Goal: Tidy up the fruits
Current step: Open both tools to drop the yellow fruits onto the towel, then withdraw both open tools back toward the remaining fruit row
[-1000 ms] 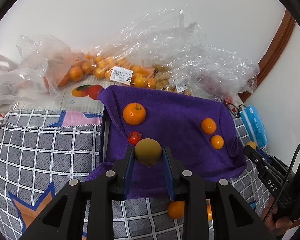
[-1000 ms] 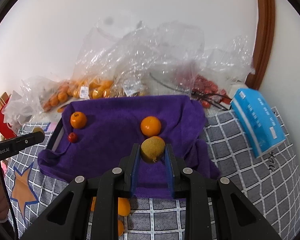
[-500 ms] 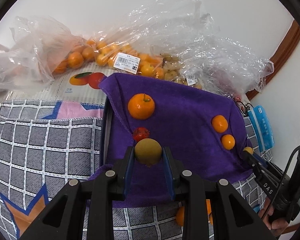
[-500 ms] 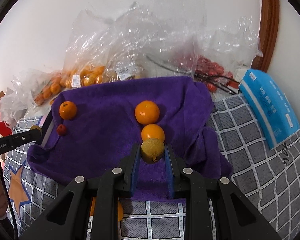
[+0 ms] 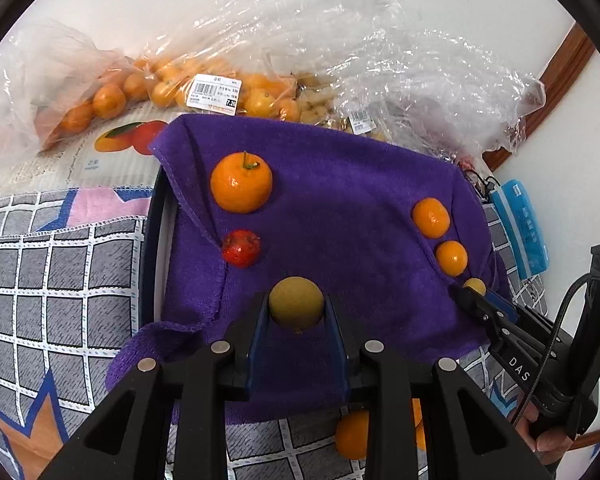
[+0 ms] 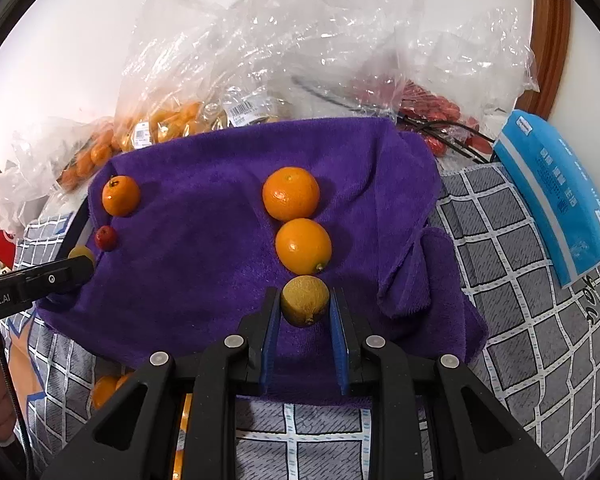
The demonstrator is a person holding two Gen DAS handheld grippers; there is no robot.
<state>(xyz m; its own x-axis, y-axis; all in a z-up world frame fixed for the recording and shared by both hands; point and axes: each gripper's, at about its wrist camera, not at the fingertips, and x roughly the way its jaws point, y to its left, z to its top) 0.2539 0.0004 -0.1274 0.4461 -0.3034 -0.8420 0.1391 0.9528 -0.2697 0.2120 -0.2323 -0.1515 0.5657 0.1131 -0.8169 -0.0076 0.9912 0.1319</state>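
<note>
A purple towel (image 5: pixel 340 208) covers a tray. On it lie a stemmed orange (image 5: pixel 241 181), a small red fruit (image 5: pixel 241 247) and two oranges (image 5: pixel 431 217) in a row. My left gripper (image 5: pixel 296 310) is shut on a yellow-green round fruit (image 5: pixel 296 303), just below the red fruit. My right gripper (image 6: pixel 305 304) is shut on a yellow-green fruit (image 6: pixel 305 300), right behind the nearer orange (image 6: pixel 303 245) of the row; the farther orange (image 6: pixel 291 193) lies beyond. The right gripper's tip also shows in the left wrist view (image 5: pixel 474 294).
Clear plastic bags of oranges (image 5: pixel 160 88) and red fruit (image 6: pixel 432 108) stand behind the towel. A blue tissue pack (image 6: pixel 556 196) lies at the right. Loose oranges (image 5: pixel 354 434) lie on the checked cloth (image 5: pixel 60 280) in front of the towel.
Both grippers have moved forward and lower over the towel, each still holding its fruit. The right one's fruit now sits close behind the nearer orange.
</note>
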